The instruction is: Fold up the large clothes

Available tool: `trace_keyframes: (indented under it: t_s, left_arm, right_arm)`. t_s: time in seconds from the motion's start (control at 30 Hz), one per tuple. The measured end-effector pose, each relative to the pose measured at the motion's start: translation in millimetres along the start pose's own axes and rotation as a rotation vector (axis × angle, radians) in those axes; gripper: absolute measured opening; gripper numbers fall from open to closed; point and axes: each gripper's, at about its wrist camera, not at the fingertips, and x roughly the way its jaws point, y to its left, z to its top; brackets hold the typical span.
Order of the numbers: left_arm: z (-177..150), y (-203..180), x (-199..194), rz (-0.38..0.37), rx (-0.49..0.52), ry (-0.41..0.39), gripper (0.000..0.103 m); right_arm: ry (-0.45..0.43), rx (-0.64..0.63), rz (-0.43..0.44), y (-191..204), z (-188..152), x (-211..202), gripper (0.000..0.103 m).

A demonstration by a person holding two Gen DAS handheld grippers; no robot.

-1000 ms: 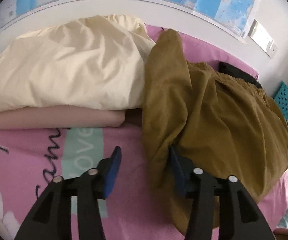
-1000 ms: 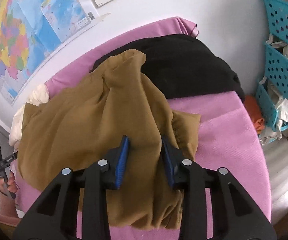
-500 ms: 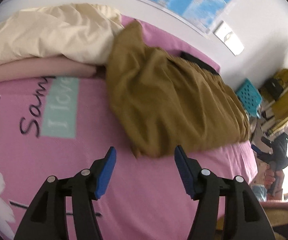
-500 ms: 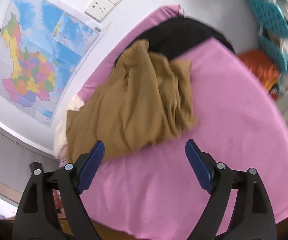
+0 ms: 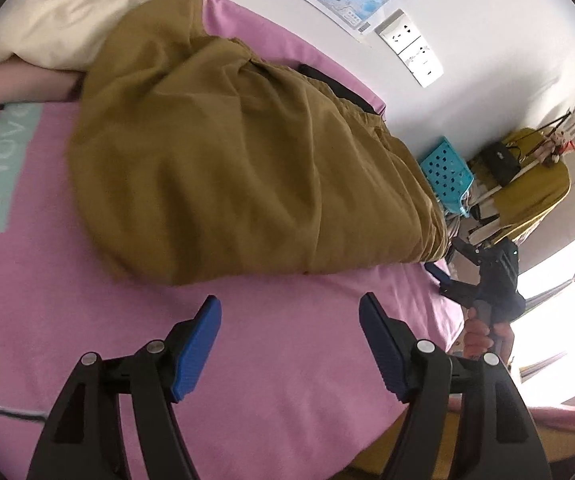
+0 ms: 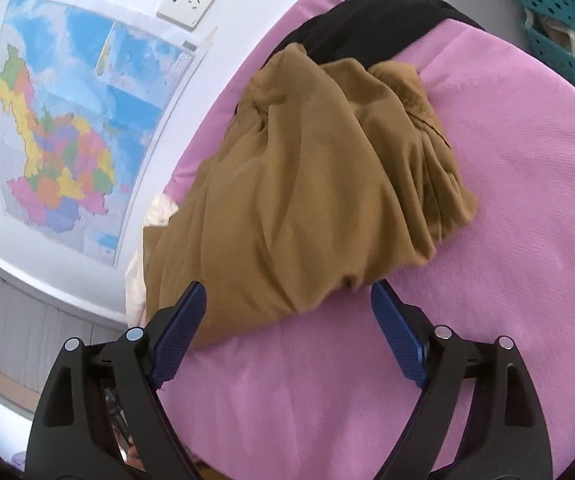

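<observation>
A large mustard-brown garment (image 5: 239, 168) lies rumpled in a heap on the pink bed sheet (image 5: 287, 380). It also shows in the right wrist view (image 6: 311, 184). My left gripper (image 5: 289, 316) is open and empty, a short way in front of the garment's near edge. My right gripper (image 6: 287, 304) is open and empty, its jaws either side of the garment's near hem, not touching it. The right gripper also appears at the bed's far side in the left wrist view (image 5: 483, 280).
A cream duvet (image 5: 59, 12) lies at the bed's head, beside the garment. A black garment (image 6: 371, 28) lies behind it by the wall. Teal baskets (image 5: 445, 172) and a clothes rack (image 5: 527, 176) stand beyond the bed. A map (image 6: 75, 120) hangs on the wall.
Both grippers let go of the brown garment, opened wide and drew back from it. The garment now lies on the bed in a heap.
</observation>
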Motion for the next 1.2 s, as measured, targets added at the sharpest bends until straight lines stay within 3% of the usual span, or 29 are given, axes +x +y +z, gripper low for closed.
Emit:
trace_keyframes:
  t_s: [0.27,0.53,0.73,0.87,1.0,1.13,1.2]
  left_arm:
    - [15,23,13,-0.098,-0.182,-0.074,0.071]
    - [19,25,9,-0.098,-0.266,-0.119,0.071]
    - [28,19,16,-0.049,-0.300,-0.159,0.080]
    - [38,18,22,-0.057,-0.348,-0.172,0.080]
    - [38,20,19,-0.044,-0.347,-0.178,0.077]
    - [40,19,21,-0.005,-0.334,-0.176,0.074]
    - [44,14,24,0.028,-0.316,-0.171,0.075]
  right_arm:
    - [-0.051,0.009,-0.053,11,6,15,0.097]
    - [-0.041,0.097,-0.043,7,3,12,0.094]
    - [-0.072,0.114,-0.092,12,12,24,0.099]
    - [-0.083,0.140,-0.100,12,15,26,0.098]
    - [-0.048,0.149,-0.096,9,7,18,0.090]
    - [-0.012,0.163,-0.078,9,6,26,0.090]
    - [-0.029,0.162,-0.077,9,12,37,0.097]
